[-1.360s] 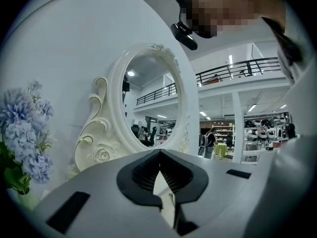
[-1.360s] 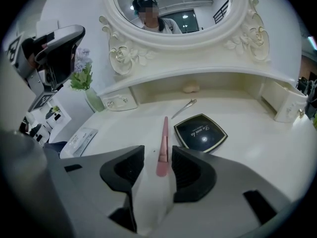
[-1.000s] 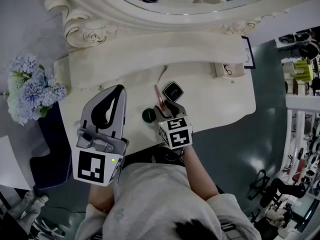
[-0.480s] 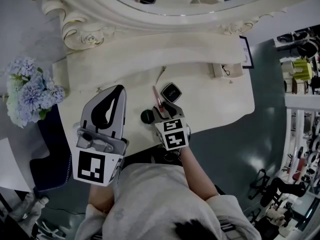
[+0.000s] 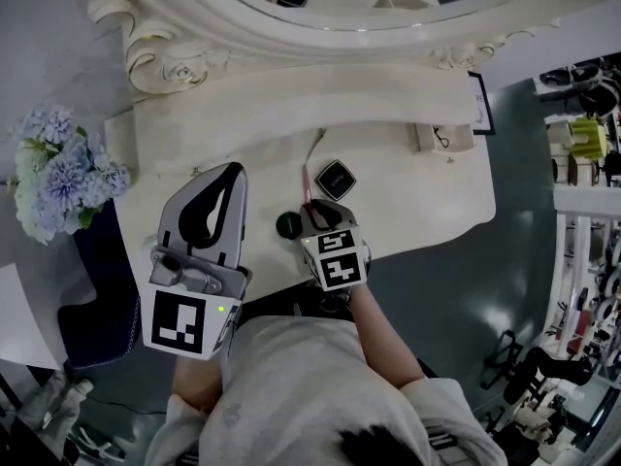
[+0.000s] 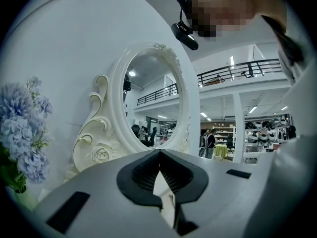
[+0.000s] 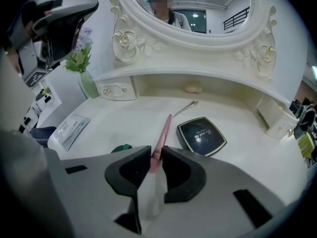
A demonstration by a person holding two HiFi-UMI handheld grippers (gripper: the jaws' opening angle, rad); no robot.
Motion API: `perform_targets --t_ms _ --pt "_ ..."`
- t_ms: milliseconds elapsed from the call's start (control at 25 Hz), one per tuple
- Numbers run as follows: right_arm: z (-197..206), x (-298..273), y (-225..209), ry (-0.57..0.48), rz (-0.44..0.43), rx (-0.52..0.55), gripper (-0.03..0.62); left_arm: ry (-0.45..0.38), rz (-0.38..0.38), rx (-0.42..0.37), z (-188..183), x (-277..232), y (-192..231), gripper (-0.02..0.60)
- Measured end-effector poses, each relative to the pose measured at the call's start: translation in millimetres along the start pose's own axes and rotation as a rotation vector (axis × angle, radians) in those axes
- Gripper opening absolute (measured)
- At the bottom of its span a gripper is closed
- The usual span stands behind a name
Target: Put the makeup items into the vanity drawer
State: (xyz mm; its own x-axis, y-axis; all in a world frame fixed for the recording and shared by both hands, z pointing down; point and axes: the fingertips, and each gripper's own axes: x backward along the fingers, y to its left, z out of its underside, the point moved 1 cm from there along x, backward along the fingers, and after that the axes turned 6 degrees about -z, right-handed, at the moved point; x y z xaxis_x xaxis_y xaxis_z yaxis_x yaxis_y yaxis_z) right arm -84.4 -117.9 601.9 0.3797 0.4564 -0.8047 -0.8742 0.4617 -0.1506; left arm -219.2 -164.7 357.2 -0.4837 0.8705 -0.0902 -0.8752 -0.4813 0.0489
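Pink and slim, a makeup stick [image 7: 164, 130] has its near end between the jaws of your right gripper [image 7: 156, 153]. Those jaws have just been closing and now pinch it, while the rest of the stick runs away over the cream vanity top [image 7: 124, 119] toward the mirror. Your left gripper [image 6: 159, 151] is held level above the left part of the top, jaws together with nothing in them. A dark round pot [image 7: 122, 148] lies just left of the stick. Near its right side, not touching it, a black square compact [image 7: 201, 136] lies flat. Beyond the compact is a thin metal clip [image 7: 187, 106], and well to the left a pale sachet [image 7: 72, 128]. At the back left stands a small knobbed drawer [image 7: 117, 90], below the oval mirror [image 7: 190, 14].
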Motion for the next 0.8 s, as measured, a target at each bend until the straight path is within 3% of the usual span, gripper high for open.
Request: perform_targets --t_ms 400,680,800 --pt "1 1 2 -0.032 -0.010 -0.040 0.064 0.006 -0.008 -0.013 0 5 2 0.014" --pt "-15 18 7 -0.123 -0.031 -0.036 0.063 -0.002 -0.025 -0.012 -2 8 3 0.014" --pt "-25 31 8 -0.181 -0.038 -0.032 0.064 -0.056 -0.048 0.019 -15 4 1 0.014"
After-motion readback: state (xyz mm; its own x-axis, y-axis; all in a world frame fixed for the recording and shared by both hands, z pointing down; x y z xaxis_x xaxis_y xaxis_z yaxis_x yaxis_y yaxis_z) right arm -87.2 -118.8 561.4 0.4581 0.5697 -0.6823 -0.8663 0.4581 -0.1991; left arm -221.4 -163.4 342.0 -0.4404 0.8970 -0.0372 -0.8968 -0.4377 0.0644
